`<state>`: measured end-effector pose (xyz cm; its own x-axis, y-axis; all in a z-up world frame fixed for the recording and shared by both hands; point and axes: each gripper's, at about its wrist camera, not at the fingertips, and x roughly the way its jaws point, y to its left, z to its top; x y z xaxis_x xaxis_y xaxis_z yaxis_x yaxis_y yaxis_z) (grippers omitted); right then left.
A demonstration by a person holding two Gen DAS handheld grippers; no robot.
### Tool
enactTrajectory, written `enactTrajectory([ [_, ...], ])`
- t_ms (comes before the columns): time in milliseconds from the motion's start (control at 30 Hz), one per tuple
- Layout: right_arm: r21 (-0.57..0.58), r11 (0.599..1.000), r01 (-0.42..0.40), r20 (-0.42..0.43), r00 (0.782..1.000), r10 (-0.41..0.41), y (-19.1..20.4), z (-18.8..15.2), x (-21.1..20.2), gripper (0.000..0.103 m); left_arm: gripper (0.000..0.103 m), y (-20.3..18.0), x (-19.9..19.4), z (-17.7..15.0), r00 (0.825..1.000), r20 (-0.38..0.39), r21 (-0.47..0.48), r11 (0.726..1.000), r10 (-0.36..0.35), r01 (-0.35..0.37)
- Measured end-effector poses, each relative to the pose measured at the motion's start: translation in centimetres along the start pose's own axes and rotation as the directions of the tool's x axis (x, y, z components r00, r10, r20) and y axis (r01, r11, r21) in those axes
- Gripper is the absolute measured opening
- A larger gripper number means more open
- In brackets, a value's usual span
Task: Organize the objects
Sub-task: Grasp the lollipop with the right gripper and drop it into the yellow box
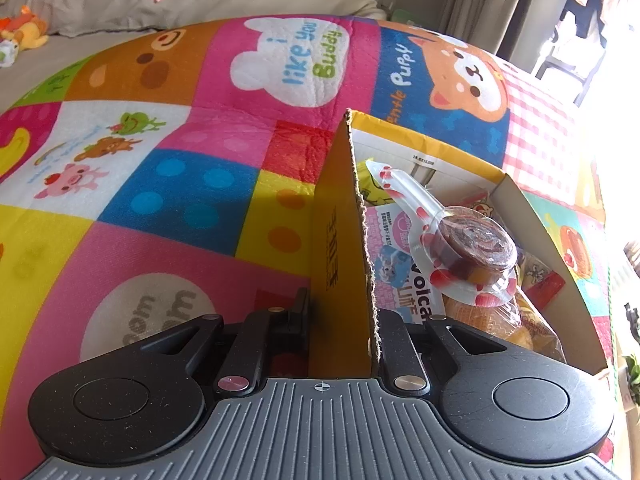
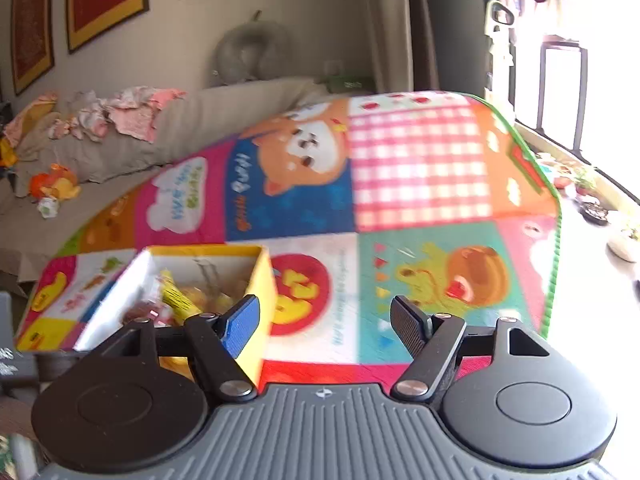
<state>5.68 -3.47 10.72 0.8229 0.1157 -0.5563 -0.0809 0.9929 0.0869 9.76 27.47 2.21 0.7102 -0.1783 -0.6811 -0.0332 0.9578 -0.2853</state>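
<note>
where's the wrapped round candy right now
In the left wrist view the candy lies on top of the snack packets inside the yellow box, right of centre, just beyond the box wall that the left tongs clamp.

Strong daylight pours in from the window [image 2: 560, 92] on my right, and it burns out to pure white along the right edge of both views. My left wrist picture is sharp, with a dark shadow falling from the yellow cardboard box [image 1: 340, 240] onto the patchwork play mat [image 1: 180, 184] beside it. My right wrist picture is smeared with motion blur, so the mat's prints and the box contents go soft. Fisheye distortion bends the mat into a dome and curves the far wall [image 2: 168, 44].
</note>
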Motion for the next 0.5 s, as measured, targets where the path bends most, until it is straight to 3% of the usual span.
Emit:
enactTrajectory([
  [233, 0.200, 0.965, 0.167, -0.126, 0.982, -0.144, -9.3, -5.7, 0.4, 0.073, 0.016, 0.0, 0.0, -0.1, 1.000, 0.000, 0.001, 1.000, 0.002, -0.002],
  [500, 0.194, 0.947, 0.255, -0.163, 0.960, -0.226, -11.2, -10.1, -0.4, 0.072, 0.016, -0.1, -0.2, -0.2, 1.000, -0.001, -0.003, 1.000, 0.012, -0.012],
])
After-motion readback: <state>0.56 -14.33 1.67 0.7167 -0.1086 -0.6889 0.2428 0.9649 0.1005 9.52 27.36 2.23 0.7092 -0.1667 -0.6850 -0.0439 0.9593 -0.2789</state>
